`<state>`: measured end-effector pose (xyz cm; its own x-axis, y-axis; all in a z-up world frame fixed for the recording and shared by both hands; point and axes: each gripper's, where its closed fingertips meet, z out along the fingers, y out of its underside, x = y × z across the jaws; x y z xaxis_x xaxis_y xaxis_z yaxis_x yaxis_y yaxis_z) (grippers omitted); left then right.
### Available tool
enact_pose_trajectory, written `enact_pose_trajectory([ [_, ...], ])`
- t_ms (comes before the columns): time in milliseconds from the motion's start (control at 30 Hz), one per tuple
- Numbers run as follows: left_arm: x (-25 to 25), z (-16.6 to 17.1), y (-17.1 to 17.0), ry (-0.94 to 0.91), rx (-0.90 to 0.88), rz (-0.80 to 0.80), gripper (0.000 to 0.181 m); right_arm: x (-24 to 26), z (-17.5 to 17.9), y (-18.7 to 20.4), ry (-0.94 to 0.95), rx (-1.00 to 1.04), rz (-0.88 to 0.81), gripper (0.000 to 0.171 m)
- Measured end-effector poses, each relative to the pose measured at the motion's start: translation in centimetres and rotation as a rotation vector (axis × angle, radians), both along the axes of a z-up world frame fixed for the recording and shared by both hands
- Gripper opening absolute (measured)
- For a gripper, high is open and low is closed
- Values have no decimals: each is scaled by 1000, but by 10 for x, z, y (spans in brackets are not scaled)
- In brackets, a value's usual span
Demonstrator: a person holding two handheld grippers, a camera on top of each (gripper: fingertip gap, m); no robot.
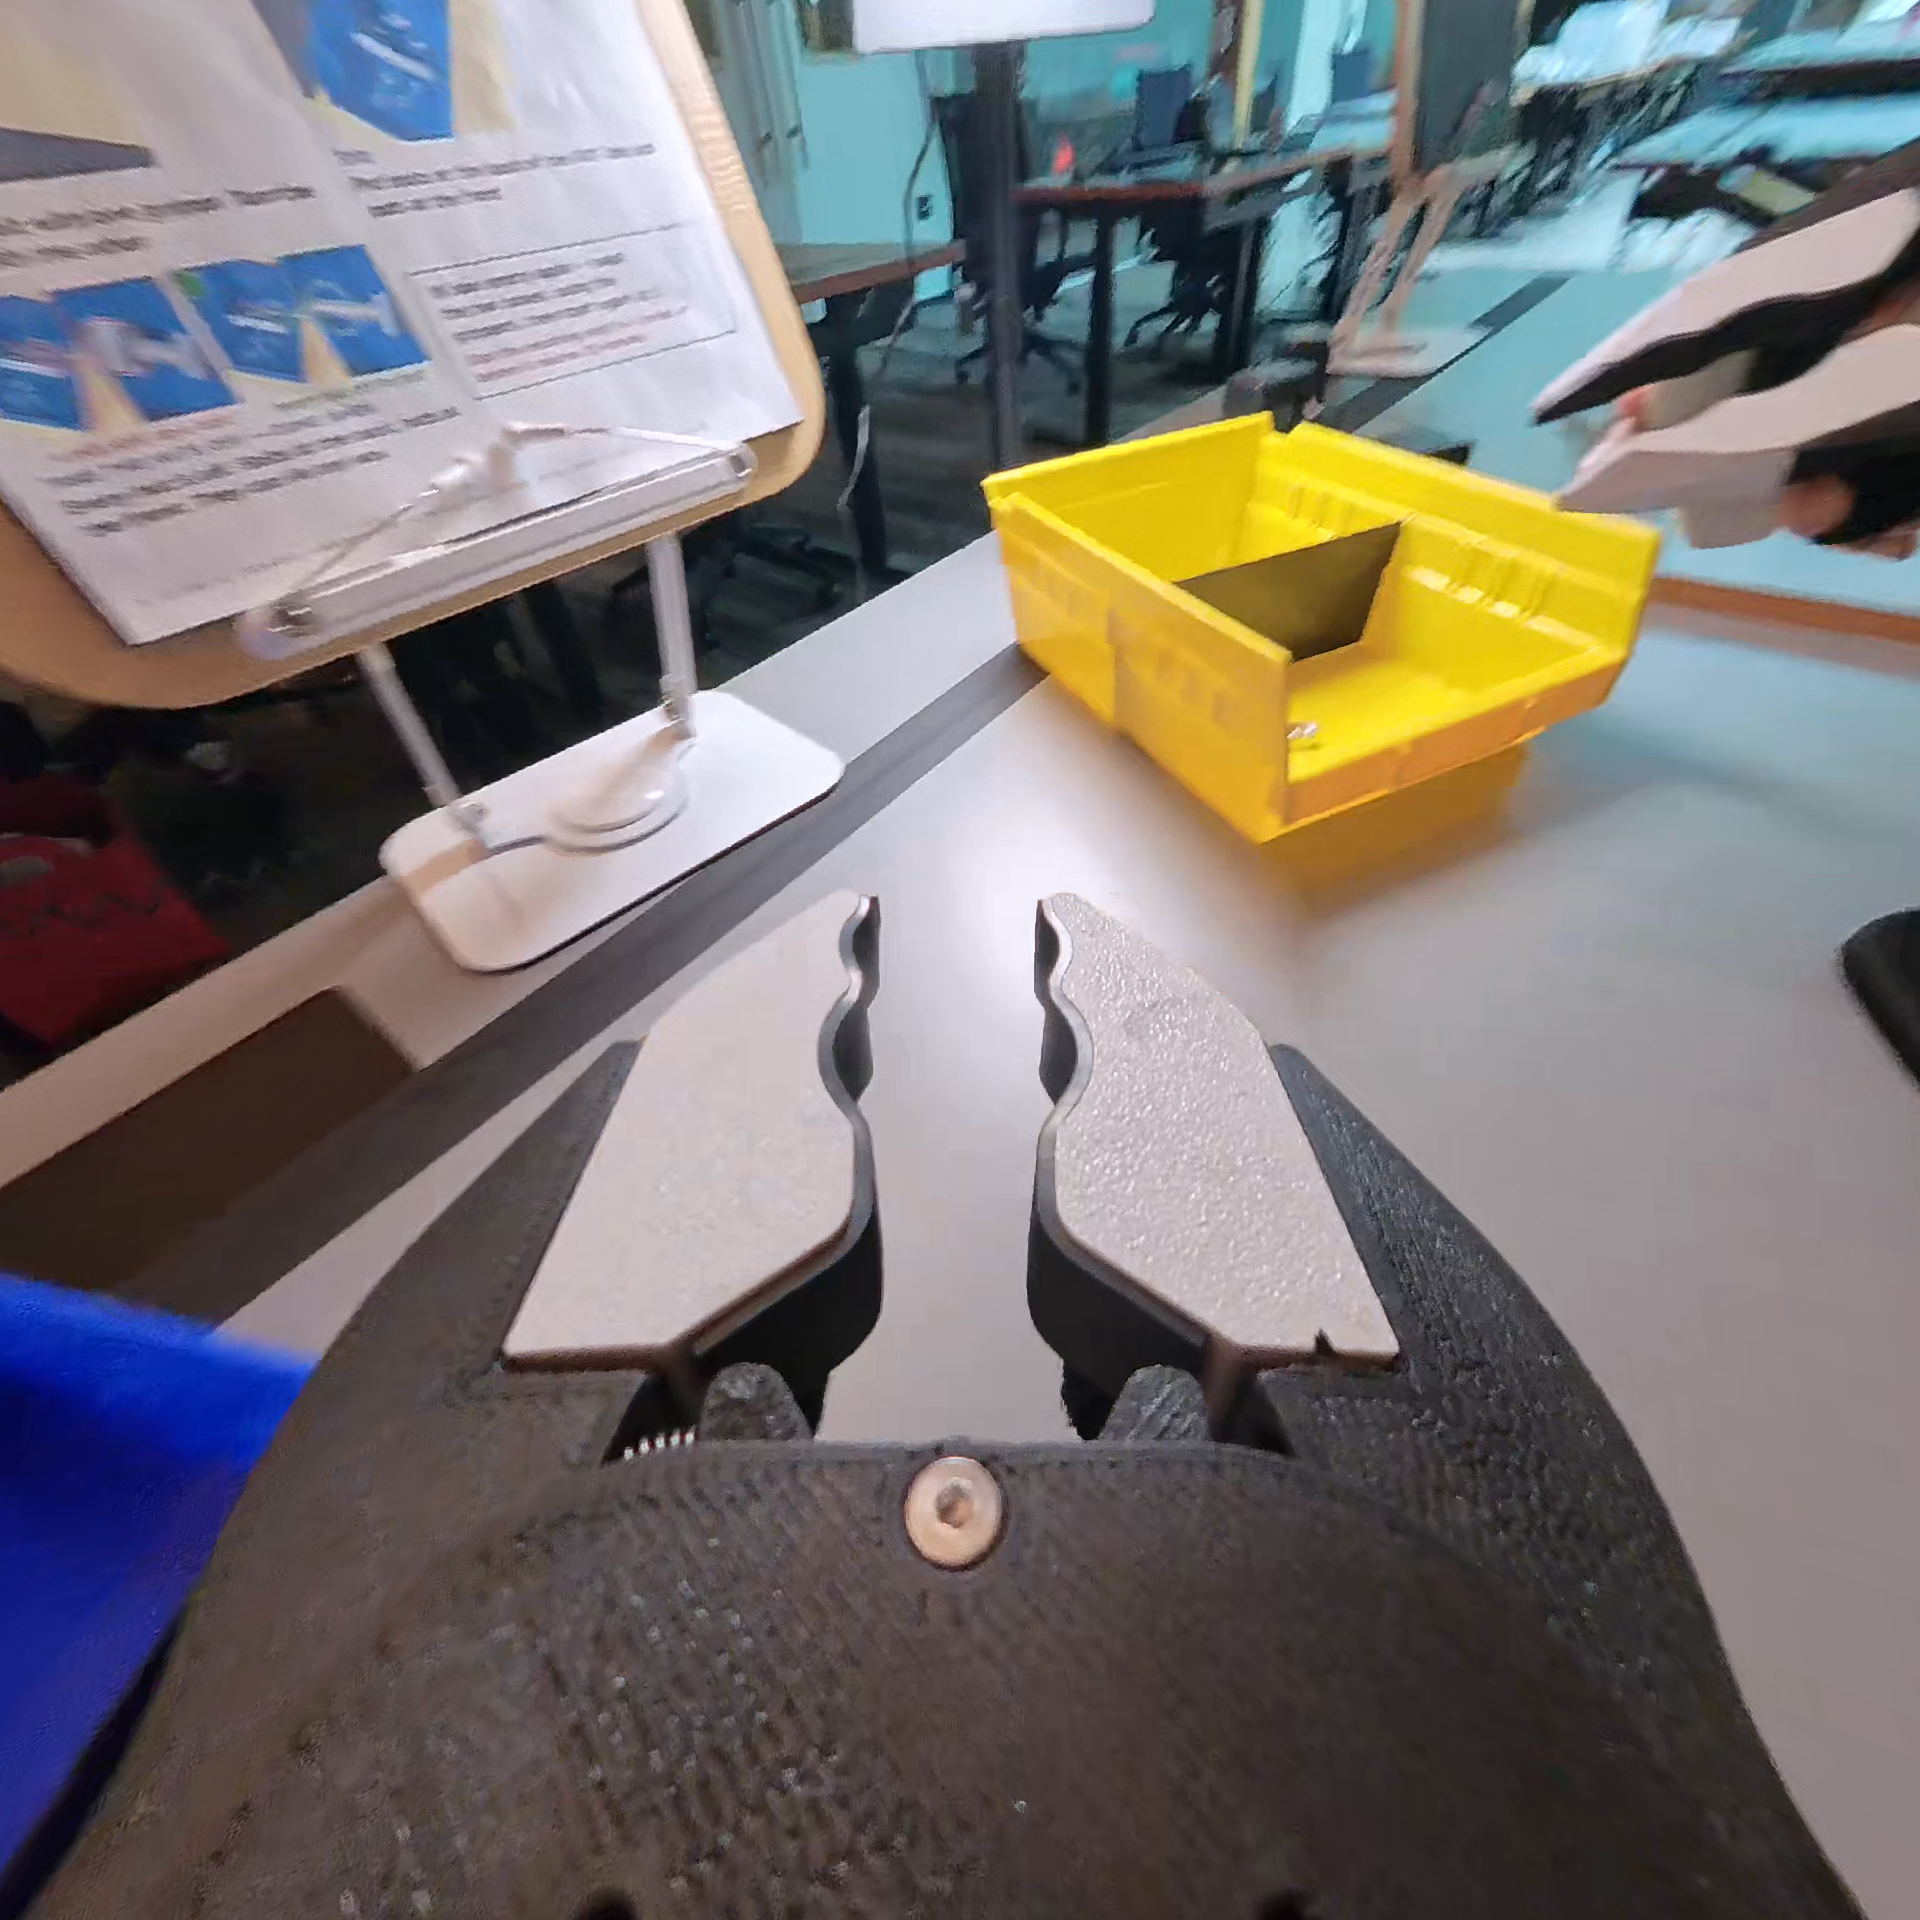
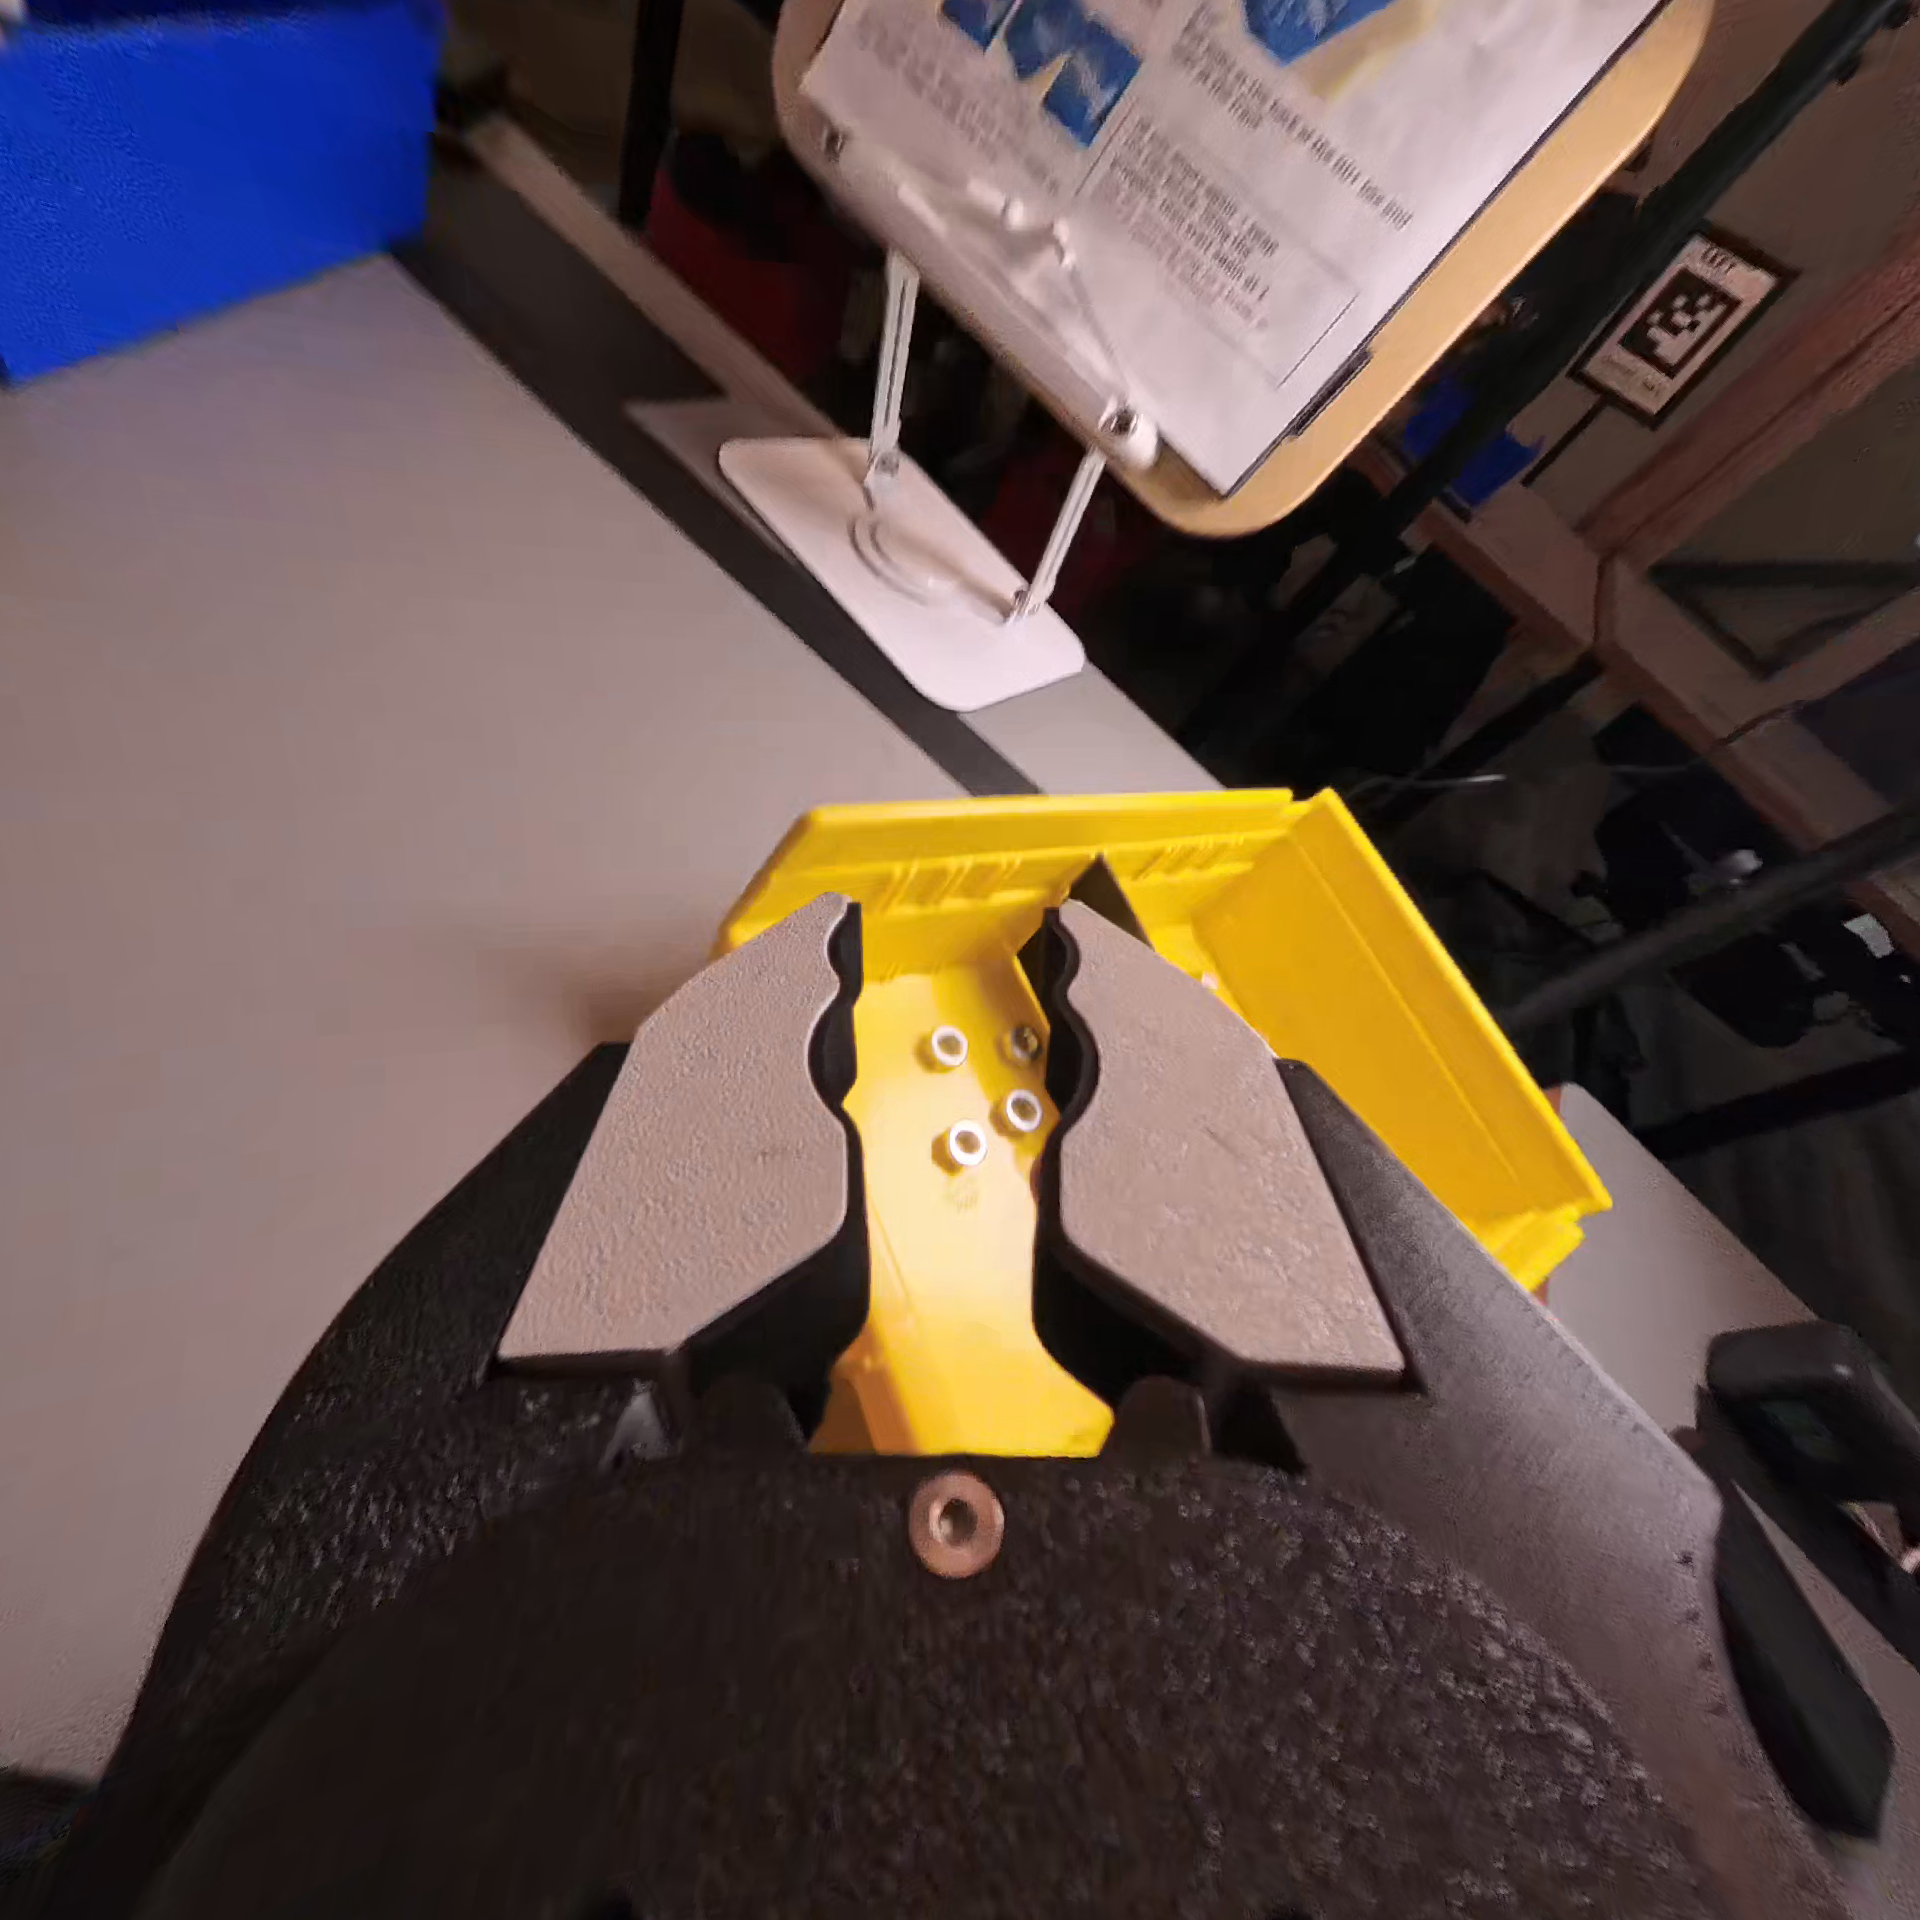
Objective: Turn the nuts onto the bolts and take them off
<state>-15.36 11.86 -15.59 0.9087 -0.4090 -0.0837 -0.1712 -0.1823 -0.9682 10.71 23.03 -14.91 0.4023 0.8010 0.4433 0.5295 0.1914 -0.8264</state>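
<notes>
Several silver nuts (image 2: 966,1145) lie loose on the floor of a yellow bin (image 2: 1351,997). My right gripper (image 2: 948,925) hovers above that bin, open and empty, with the nuts showing in the gap between its fingers. The left wrist view shows the same bin (image 1: 1195,665) at the far right of the table, a black divider (image 1: 1299,603) inside it, and the right gripper (image 1: 1558,452) over its far side. My left gripper (image 1: 956,909) is open and empty, low over the bare grey table (image 1: 1351,1039), short of the bin. No bolt shows in either view.
A paper stand with a white base (image 1: 613,821) stands at the table's far edge, left of the bin; it also shows in the right wrist view (image 2: 914,582). A blue bin (image 2: 197,177) sits at the far left. A black object (image 2: 1797,1455) lies at the right.
</notes>
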Motion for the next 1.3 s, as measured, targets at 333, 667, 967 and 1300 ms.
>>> enact_pose_trajectory([
  [333,-122,-100,-88,342,-529,216,56,22,-124,0,-551,-115,19,49],
  [667,-126,-162,-75,633,-690,103,29,6,-162,20,-789,-197,87,28],
  [967,-45,-160,-46,729,-590,-115,28,-2,-161,-46,-790,-67,242,28],
  [1300,62,-155,-6,879,-355,-406,30,-18,-157,-148,-729,49,455,29],
])
